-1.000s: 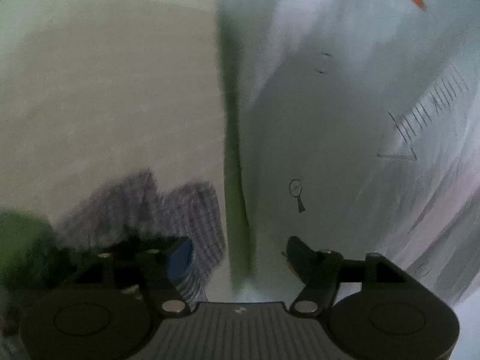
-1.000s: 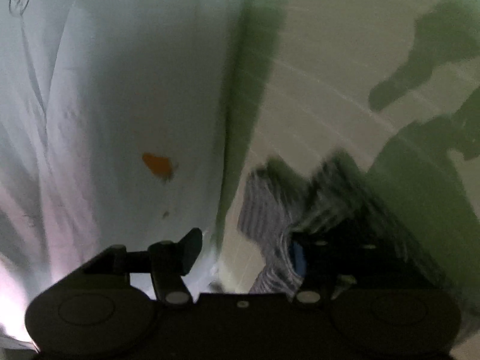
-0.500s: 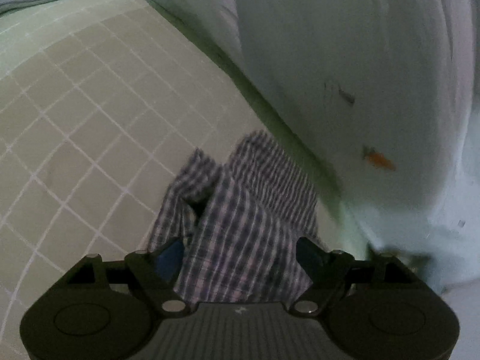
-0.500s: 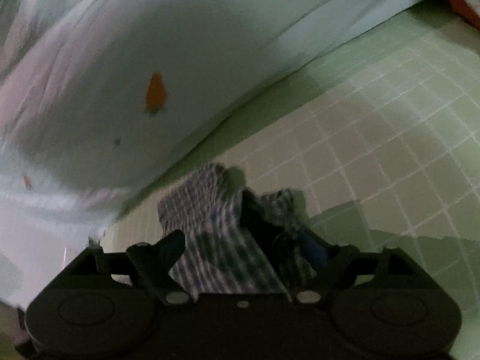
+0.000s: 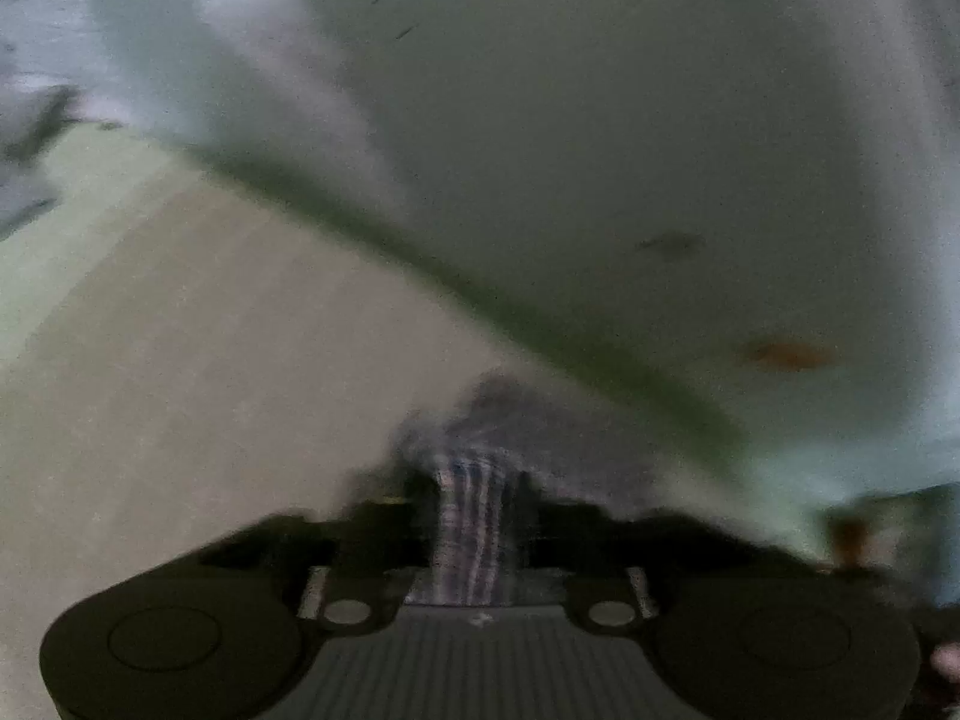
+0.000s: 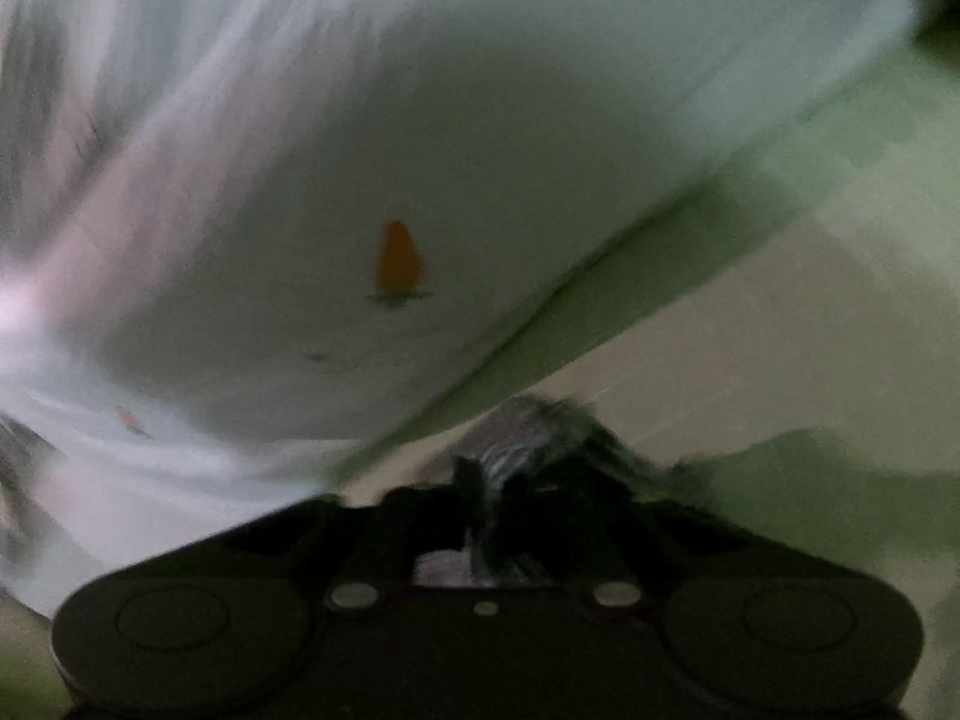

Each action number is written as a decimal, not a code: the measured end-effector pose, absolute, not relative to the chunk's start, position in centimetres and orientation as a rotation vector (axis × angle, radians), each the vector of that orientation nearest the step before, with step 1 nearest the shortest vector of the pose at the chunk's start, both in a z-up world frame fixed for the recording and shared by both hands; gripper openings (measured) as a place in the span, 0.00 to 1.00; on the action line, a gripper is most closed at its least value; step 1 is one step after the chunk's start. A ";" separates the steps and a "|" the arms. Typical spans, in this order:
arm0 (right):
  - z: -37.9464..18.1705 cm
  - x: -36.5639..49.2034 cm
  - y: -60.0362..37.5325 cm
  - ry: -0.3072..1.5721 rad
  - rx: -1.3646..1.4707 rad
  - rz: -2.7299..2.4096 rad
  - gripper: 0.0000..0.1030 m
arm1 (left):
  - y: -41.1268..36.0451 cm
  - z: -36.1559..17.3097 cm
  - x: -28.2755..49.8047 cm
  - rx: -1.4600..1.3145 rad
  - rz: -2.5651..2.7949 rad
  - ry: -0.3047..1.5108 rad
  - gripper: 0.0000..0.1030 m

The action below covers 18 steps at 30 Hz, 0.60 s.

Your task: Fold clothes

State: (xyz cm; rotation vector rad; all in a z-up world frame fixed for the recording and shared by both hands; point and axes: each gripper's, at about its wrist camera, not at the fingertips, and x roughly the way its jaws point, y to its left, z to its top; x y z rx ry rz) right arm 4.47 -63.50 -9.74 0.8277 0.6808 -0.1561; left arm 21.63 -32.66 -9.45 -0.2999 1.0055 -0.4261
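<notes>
Whereas half a sec. earlier the checked cloth lay spread between wide jaws in both views, it is now bunched into a narrow strip. L view: left gripper (image 5: 474,510), jaws closing, pressed on the checked cloth (image 5: 471,531), which runs up betw. them. R view: right gripper (image 6: 489,501), jaws closing, pinching the same cloth (image 6: 522,438); blur hides pad contact in part. Cloth sits on the green sheet (image 5: 180,360), just beside a pale printed fabric (image 6: 480,150) w/ an orange motif (image 6: 397,258). No legible writing.
</notes>
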 end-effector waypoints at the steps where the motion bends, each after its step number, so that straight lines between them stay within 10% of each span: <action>1: -10.0 5.1 -63.3 0.748 0.775 -0.227 0.61 | -32.4 -9.8 21.5 -0.282 -0.393 1.025 0.61; 4: -9.9 3.7 -63.0 0.751 0.738 -0.245 0.79 | -30.8 -10.4 20.2 -0.340 -0.401 1.015 0.87; 6: -10.0 2.3 -62.7 0.718 0.748 -0.249 0.92 | -30.2 -11.1 19.7 -0.376 -0.399 1.029 0.88; 18: -15.0 4.6 -60.2 0.847 0.704 -0.211 0.94 | -32.5 -15.4 20.4 -0.372 -0.467 1.139 0.86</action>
